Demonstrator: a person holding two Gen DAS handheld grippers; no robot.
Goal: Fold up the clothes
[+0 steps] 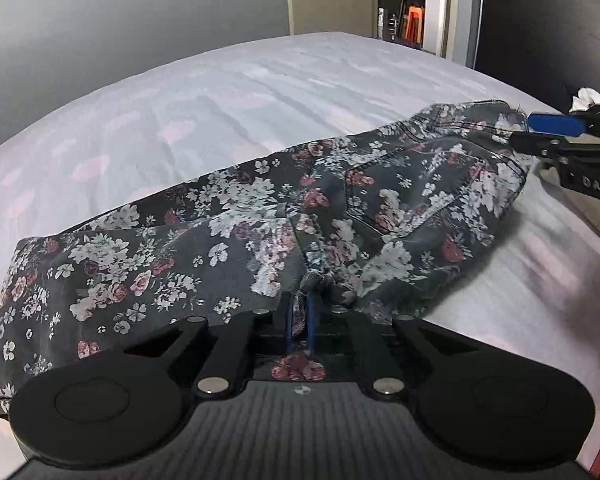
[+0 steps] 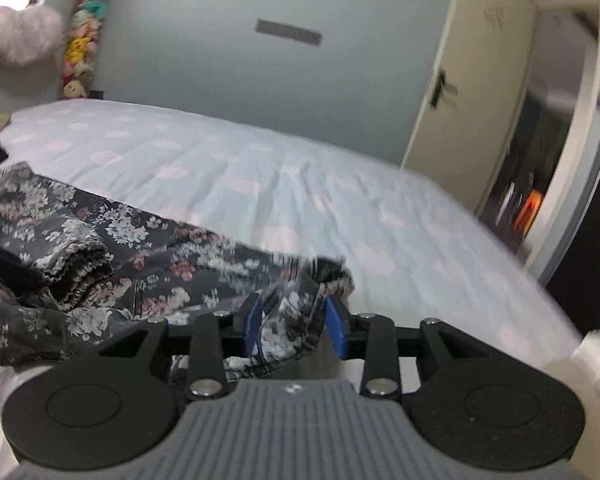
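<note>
Floral denim trousers (image 1: 260, 216) lie across the bed (image 1: 220, 92); in the left wrist view the left gripper (image 1: 300, 320) has its fingers clamped on a fabric fold, and "DAS" shows on the right gripper (image 1: 540, 136). In the right wrist view, its fingers (image 2: 252, 320) stand apart around the waistband, apparently not pinching; it should grip firmly before lifting.

A home bedroom: spotted bedsheet (image 2: 284, 184), stuffed toys (image 2: 82, 40) against the wall, open door (image 2: 472, 92).
</note>
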